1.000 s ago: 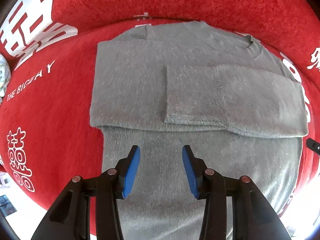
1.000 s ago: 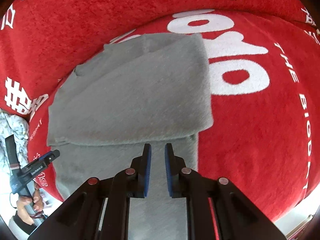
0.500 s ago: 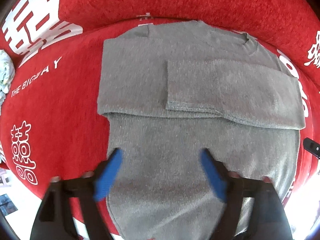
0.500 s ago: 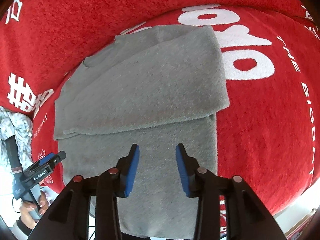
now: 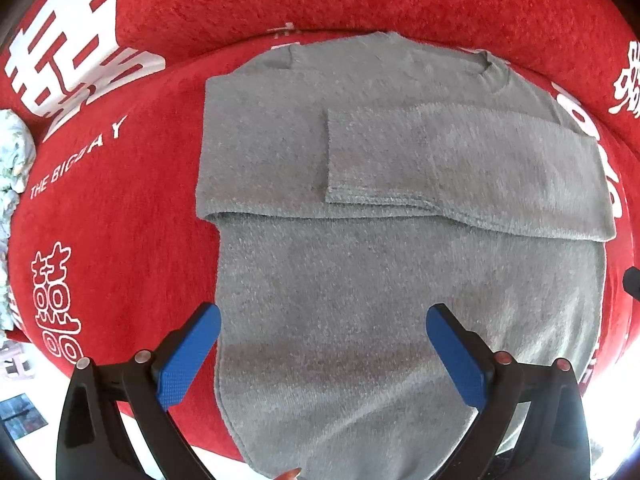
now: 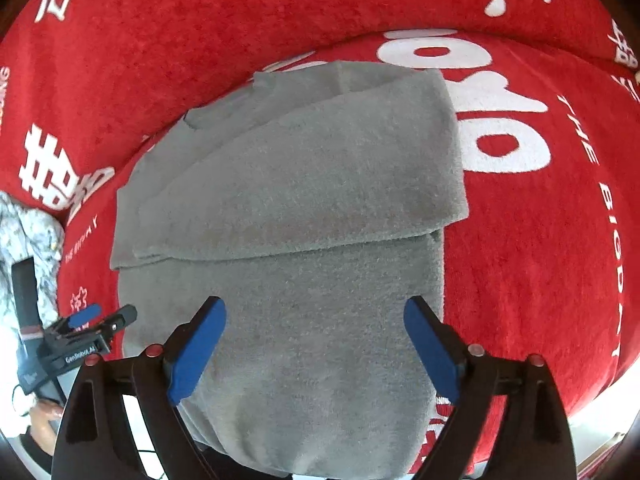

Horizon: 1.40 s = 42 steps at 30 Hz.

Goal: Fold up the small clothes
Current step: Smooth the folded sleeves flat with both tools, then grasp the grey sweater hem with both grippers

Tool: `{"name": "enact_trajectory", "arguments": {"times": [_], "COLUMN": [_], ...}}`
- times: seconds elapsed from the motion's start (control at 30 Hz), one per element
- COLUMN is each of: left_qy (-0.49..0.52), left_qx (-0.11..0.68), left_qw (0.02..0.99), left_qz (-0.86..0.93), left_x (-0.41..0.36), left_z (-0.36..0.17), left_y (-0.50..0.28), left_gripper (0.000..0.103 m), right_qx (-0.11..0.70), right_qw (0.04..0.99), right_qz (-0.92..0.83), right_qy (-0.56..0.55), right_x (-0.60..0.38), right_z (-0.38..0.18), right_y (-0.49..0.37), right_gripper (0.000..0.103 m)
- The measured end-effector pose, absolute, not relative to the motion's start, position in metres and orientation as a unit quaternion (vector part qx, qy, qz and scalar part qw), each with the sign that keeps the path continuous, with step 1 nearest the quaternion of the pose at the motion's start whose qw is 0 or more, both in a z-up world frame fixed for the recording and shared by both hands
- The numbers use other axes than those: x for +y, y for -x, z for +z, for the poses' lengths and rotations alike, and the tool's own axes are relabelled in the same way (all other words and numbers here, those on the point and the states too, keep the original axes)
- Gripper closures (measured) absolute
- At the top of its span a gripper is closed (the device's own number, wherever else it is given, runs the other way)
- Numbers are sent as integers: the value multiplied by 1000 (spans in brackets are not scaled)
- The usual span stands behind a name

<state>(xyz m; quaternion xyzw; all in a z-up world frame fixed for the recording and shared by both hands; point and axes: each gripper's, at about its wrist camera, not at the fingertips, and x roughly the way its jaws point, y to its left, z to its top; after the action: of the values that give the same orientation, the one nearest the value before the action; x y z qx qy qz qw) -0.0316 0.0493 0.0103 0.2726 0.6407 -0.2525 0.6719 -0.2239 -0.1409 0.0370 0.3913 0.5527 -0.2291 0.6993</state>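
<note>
A grey knitted sweater (image 5: 384, 288) lies flat on a red blanket (image 5: 120, 240), both sleeves folded across its chest, collar at the far end. It also shows in the right wrist view (image 6: 304, 208). My left gripper (image 5: 322, 350) is open wide, above the hem end near its left edge, holding nothing. My right gripper (image 6: 316, 340) is open wide above the hem end near its right edge, holding nothing. The left gripper shows at the left of the right wrist view (image 6: 100, 318).
The red blanket with white lettering (image 6: 492, 148) covers the whole surface and rises behind the sweater. A pale patterned cloth (image 5: 12, 160) lies at the far left, also seen in the right wrist view (image 6: 28, 248). The blanket's near edge drops off below the grippers.
Both grippers have opened wide and pulled back from the sweater's hem end. The sweater lies as before with sleeves folded.
</note>
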Motion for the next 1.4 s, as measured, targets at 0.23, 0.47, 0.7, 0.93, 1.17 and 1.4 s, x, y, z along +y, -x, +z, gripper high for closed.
{"name": "enact_trajectory", "arguments": {"times": [0.23, 0.47, 0.7, 0.93, 1.17, 1.4], "left_qy": [-278, -282, -272, -260, -246, -254], "left_qx": [657, 669, 675, 678, 689, 694], "left_qw": [657, 650, 645, 656, 657, 650], "left_qz": [-244, -224, -232, -206, -181, -176], "left_x": [50, 52, 52, 65, 91, 128], "left_z": [5, -1, 3, 9, 7, 4], "left_y": [38, 37, 37, 48, 71, 88], "left_gripper": [0, 0, 0, 0, 0, 0], "right_qx": [561, 552, 530, 530, 557, 562], "right_qw": [679, 673, 665, 662, 648, 640], "right_qz": [-204, -200, -184, -127, -71, -59], "right_qy": [-428, -451, -493, -514, -515, -520], "right_x": [-142, -152, -164, -164, -148, -124], "right_z": [30, 31, 27, 19, 1, -5], "right_y": [231, 244, 256, 258, 259, 268], "right_gripper": [11, 11, 10, 10, 0, 0]}}
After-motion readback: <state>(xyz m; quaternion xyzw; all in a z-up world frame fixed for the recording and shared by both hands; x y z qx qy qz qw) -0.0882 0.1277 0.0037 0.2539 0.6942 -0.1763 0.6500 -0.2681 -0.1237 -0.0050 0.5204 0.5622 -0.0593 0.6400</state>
